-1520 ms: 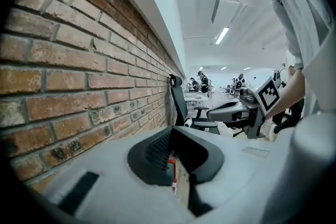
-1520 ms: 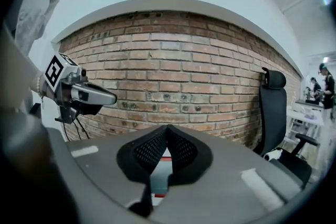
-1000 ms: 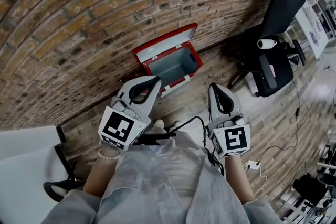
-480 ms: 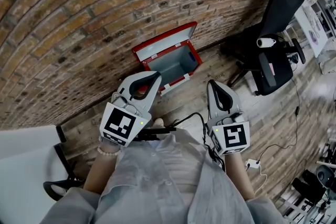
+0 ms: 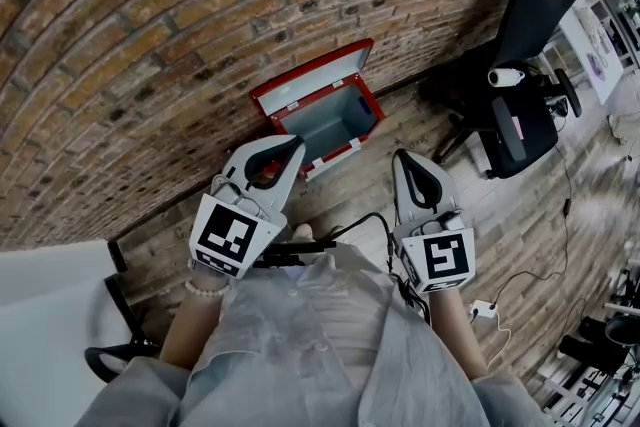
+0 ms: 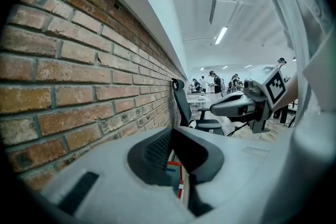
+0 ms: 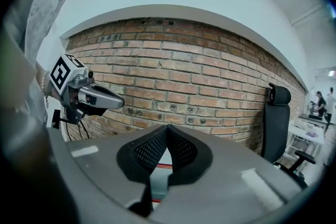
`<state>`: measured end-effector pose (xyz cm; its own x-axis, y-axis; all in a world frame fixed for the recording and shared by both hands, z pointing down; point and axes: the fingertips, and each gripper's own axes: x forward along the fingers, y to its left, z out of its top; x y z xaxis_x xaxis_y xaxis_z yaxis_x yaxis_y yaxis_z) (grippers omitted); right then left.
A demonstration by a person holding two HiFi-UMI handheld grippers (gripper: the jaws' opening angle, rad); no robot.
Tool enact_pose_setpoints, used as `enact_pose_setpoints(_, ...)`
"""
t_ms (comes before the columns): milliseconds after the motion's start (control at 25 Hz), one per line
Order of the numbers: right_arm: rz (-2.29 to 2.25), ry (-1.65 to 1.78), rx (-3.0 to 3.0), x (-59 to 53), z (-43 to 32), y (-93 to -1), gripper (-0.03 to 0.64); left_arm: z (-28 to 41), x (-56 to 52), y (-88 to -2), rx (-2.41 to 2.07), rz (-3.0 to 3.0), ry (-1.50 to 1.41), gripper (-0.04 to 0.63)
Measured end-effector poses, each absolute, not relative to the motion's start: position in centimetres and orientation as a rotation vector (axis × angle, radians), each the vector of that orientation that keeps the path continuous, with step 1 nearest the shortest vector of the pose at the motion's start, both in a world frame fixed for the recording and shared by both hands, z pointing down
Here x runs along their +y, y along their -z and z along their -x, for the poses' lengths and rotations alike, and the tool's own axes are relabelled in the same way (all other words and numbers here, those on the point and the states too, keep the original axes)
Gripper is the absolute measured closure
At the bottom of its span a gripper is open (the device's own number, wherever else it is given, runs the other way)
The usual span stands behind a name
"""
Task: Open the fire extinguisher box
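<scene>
Both tools have crept slightly forward: left gripper [image 5: 296, 145] and right gripper [image 5: 400, 157], each clenched on nothing, point at the fire extinguisher box [image 5: 332, 123], lid already raised, lying along the brick wall [image 5: 150, 35] just ahead, nearer the left.

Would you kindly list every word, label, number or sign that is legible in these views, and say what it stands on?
No text is legible anywhere.
Fire extinguisher box: white stickers on its front edge, too small to read.
Left gripper and right gripper: black-and-white square markers, patterns only, no letters.
Board beside the office chair: purple print, blurred.
</scene>
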<state>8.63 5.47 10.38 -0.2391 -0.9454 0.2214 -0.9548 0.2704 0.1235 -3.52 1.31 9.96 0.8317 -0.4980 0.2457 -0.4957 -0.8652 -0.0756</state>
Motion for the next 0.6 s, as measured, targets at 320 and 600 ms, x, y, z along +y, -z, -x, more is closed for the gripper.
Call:
enact_pose_setpoints(320, -1.754, -0.056, -2.285, 5.53, -8.57, -10.47, 0.612, 3.38, 1.24, -9.94, 0.814, 2.998, 0.407, 0.597)
enact_pose_setpoints(600, -1.743, -0.061, -2.278, 5.61, -8.33, -10.97, 0.612, 3.65, 1.23, -10.25, 0.832, 3.011, 0.394, 0.595)
